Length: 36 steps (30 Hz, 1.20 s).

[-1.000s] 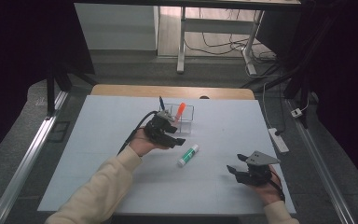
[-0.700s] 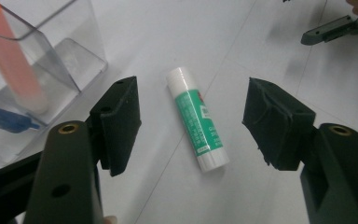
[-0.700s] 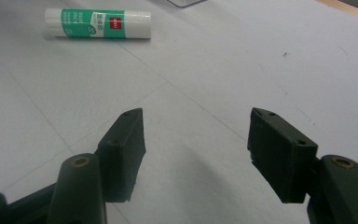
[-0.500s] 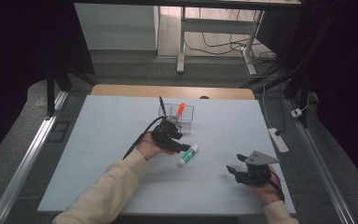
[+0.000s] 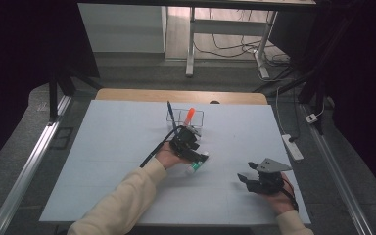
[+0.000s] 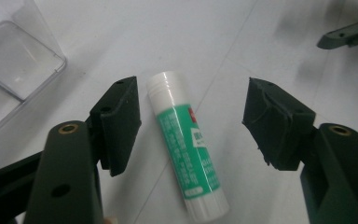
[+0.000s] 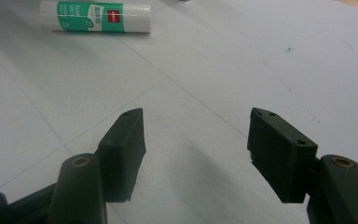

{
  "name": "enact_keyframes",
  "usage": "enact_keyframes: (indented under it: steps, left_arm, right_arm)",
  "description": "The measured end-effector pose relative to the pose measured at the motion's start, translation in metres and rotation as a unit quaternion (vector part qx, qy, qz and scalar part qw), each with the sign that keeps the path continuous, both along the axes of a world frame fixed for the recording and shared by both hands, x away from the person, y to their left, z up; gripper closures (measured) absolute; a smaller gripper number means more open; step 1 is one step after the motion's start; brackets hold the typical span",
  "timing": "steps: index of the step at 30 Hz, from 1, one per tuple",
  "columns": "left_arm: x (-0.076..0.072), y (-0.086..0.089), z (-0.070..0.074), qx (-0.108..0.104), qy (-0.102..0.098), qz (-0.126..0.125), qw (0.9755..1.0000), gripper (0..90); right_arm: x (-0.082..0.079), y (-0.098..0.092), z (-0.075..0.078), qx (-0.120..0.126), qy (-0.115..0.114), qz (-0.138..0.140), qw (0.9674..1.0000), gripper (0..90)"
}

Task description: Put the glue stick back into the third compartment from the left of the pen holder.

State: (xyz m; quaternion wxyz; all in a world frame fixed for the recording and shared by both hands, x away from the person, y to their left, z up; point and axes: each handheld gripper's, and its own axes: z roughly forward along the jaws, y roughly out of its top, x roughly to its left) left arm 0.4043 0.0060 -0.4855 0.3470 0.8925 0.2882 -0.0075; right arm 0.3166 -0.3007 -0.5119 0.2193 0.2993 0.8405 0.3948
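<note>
A small white-and-green plastic glue stick (image 6: 188, 149), probably light, rigid and slippery, lies on the white worktop (image 5: 103, 161) between the left gripper (image 6: 189, 123)'s spread jaws, best pinched mid-barrel.

One glue stick (image 6: 188, 148), two grippers (image 5: 192, 150)

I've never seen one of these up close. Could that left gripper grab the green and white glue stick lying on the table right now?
Probably yes. The left gripper is open with the glue stick lying flat between its jaws, nearer one pad, and nothing lies between them.
</note>
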Motion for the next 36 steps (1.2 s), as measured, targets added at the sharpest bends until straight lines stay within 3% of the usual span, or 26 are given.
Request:
enact_keyframes:
  steps: [8,16,24,33,36]
  left_arm:
    - [0.009,-0.015,-0.013,0.017,0.007,0.009,0.9998,36.1]
    - [0.013,-0.024,-0.024,0.055,0.008,0.012,0.9984,39.3]
    - [0.014,-0.029,-0.027,0.076,0.003,0.018,0.9969,47.9]
    - [0.010,-0.032,-0.025,0.087,0.002,0.014,0.9961,63.9]
    - [0.011,-0.032,-0.025,0.085,0.004,0.014,0.9963,64.3]
  right_arm:
    - [0.001,0.000,-0.001,-0.001,0.001,0.000,1.0000,36.0]
    - [0.001,0.000,-0.001,-0.002,0.002,0.000,1.0000,36.0]
    - [0.002,0.000,-0.002,-0.003,0.003,0.000,1.0000,36.0]
    - [0.002,0.000,-0.002,-0.005,0.003,-0.002,1.0000,35.9]
    - [0.002,-0.001,-0.002,-0.006,0.003,-0.003,1.0000,35.9]
